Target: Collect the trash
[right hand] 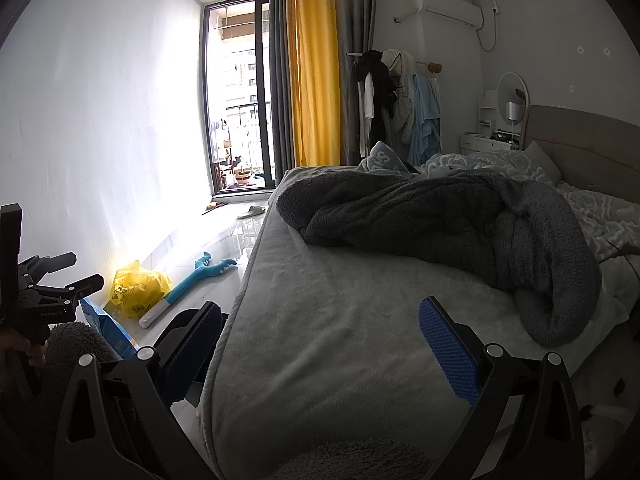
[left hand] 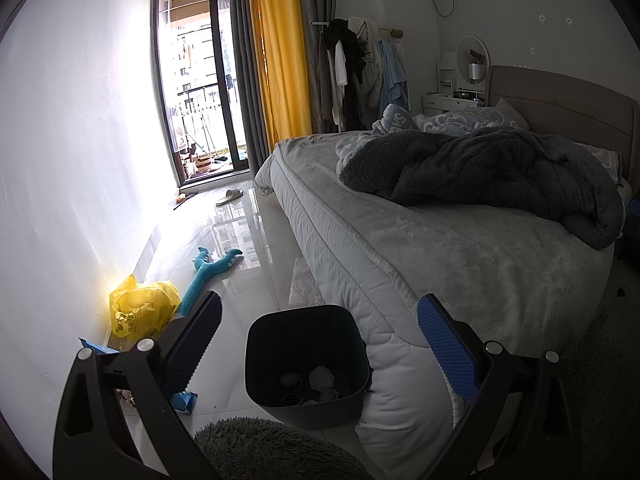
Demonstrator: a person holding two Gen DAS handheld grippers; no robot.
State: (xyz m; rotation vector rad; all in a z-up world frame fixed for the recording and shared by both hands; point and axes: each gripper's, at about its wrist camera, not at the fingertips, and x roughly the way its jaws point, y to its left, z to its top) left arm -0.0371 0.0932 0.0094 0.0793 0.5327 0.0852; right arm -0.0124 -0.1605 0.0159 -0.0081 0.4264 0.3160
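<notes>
A dark trash bin (left hand: 308,364) stands on the floor against the bed corner, with crumpled scraps inside. My left gripper (left hand: 320,344) is open and empty, held above and in front of the bin. A yellow plastic bag (left hand: 140,308) lies by the wall, with blue wrappers (left hand: 182,400) near it. In the right wrist view my right gripper (right hand: 320,348) is open and empty over the bed's corner. The yellow bag (right hand: 138,288), a blue packet (right hand: 108,328) and a white tube (right hand: 154,314) lie on the floor at left. The left gripper (right hand: 60,276) shows at the far left.
A bed (left hand: 460,248) with a grey blanket (left hand: 500,168) fills the right. A teal plush toy (left hand: 212,268), bubble wrap (left hand: 306,284) and a slipper (left hand: 230,197) lie on the glossy floor. A grey shaggy rug (left hand: 272,452) lies at the bottom. The white wall runs along the left.
</notes>
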